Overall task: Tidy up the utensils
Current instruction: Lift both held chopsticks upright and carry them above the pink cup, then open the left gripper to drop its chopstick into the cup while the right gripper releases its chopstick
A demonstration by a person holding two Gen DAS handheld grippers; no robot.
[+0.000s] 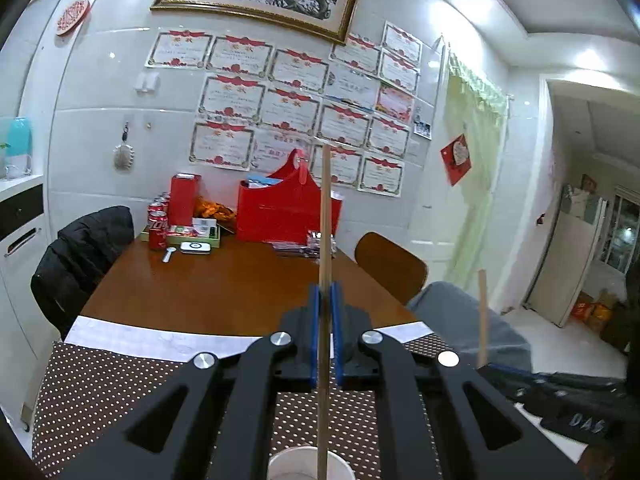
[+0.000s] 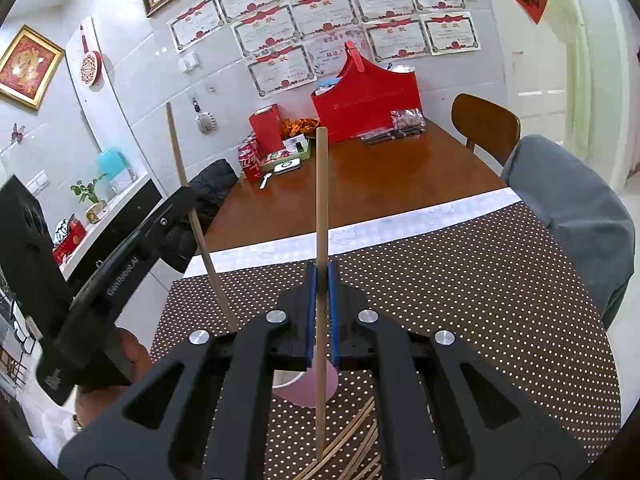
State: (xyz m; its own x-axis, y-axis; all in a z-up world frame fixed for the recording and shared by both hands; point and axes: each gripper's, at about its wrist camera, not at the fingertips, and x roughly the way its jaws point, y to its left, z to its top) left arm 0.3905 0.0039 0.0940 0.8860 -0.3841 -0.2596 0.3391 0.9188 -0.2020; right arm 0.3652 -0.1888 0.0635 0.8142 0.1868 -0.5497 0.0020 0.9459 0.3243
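Left wrist view: left gripper (image 1: 325, 320) clamps a wooden chopstick (image 1: 325, 216) upright at frame centre, its lower end over the paper cup (image 1: 308, 462) at bottom.
Right wrist view: right gripper (image 2: 321, 304) pinches a second chopstick (image 2: 321, 208) mid-shaft; light, stiff, probably slippery, best gripped centrally

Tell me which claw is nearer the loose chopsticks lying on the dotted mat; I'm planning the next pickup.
Right. The right claw, shut on an upright chopstick, hangs just above the loose chopsticks. The left claw, gripping a tilted chopstick, sits off to their left.
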